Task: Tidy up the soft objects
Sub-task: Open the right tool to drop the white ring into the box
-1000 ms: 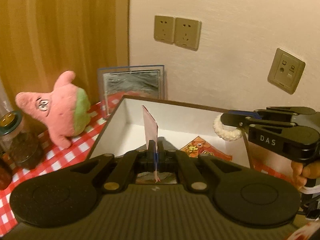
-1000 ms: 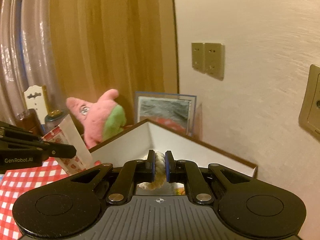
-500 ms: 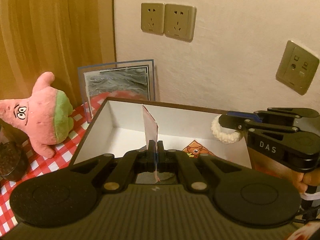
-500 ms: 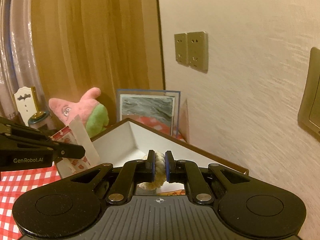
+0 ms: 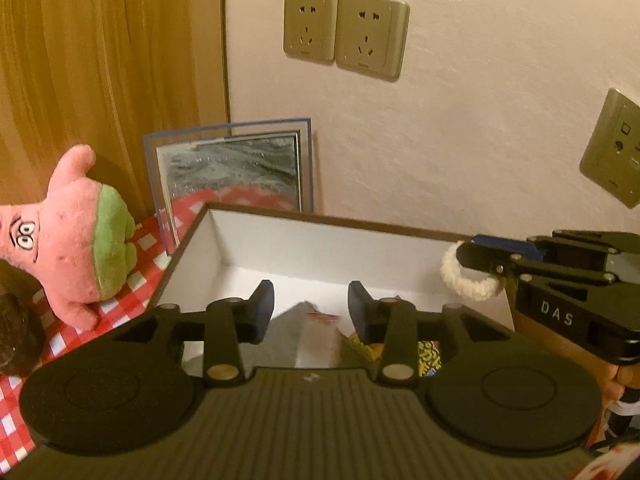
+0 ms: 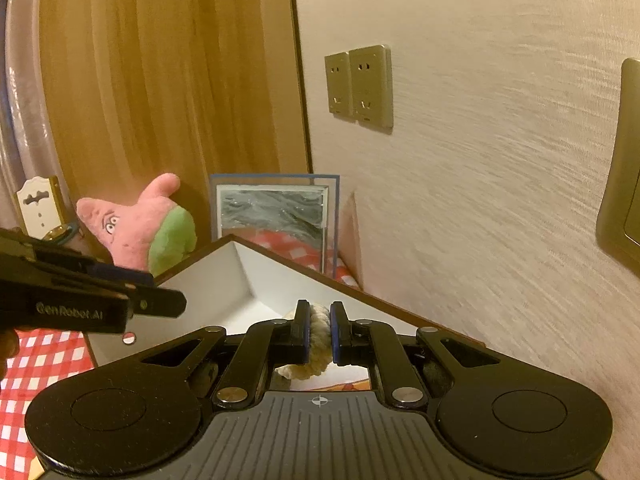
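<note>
The left tongs (image 5: pixel 311 306) have just been opening, releasing the red-printed packet (image 5: pixel 316 332), which is dropping blurred into the white box (image 5: pixel 224 256). The right tongs (image 6: pixel 319 330) are clenching the fluffy cream ring (image 6: pixel 316 336) over the box's right side, likely next.

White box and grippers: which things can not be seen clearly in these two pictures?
- Packet falling below the open left gripper, whose jaws have just been opening: blurred, print unreadable.
- White box floor: mostly hidden by both gripper bodies.
- Fluffy ring in the right gripper: lower part hidden behind its fingers.
- Dark jar: cut off by left wrist view's edge.
</note>
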Motion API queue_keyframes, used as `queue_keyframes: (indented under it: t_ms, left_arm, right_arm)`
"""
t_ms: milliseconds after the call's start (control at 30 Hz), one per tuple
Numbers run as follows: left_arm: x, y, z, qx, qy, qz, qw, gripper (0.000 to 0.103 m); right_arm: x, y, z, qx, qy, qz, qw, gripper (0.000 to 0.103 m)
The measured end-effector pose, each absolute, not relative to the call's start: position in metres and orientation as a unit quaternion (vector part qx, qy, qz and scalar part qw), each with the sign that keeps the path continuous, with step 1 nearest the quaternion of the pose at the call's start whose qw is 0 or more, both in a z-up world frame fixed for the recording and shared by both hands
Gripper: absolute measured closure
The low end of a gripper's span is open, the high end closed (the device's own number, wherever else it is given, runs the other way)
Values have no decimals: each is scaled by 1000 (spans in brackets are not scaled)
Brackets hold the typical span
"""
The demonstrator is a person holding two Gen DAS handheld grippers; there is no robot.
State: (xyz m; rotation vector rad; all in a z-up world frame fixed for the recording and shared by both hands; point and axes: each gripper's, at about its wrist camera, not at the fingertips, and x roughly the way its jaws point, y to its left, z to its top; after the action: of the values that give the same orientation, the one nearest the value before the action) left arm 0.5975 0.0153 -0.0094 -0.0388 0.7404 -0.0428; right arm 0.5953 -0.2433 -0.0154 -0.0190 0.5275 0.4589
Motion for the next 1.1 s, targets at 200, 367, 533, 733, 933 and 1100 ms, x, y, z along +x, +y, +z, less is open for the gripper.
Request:
queue_keyframes:
  t_ms: [200, 367, 533, 733, 933, 1100]
  left_arm:
    - [601, 24, -10, -24, 367, -10, 930, 64]
    - [602, 31, -16, -30, 379, 1, 925, 64]
    - [600, 36, -19, -36, 384, 6, 923, 64]
    - [599, 38, -20, -38, 387, 8, 921, 64]
    - [597, 39, -22, -41, 391, 9, 919, 62]
    - [593, 40, -21, -41, 392, 12, 919, 61]
  right_arm:
    - [601, -245, -18, -8, 262, 225, 939, 93]
    - [605, -243, -19, -7, 264, 226, 938, 93]
    - [609, -240, -20, -6, 267, 232, 935, 93]
    - [616, -241, -22, 13, 276, 233, 932, 93]
    - [619, -250, -19, 52, 271, 224, 935, 45]
    - [618, -258, -14, 61, 273, 217, 935, 45]
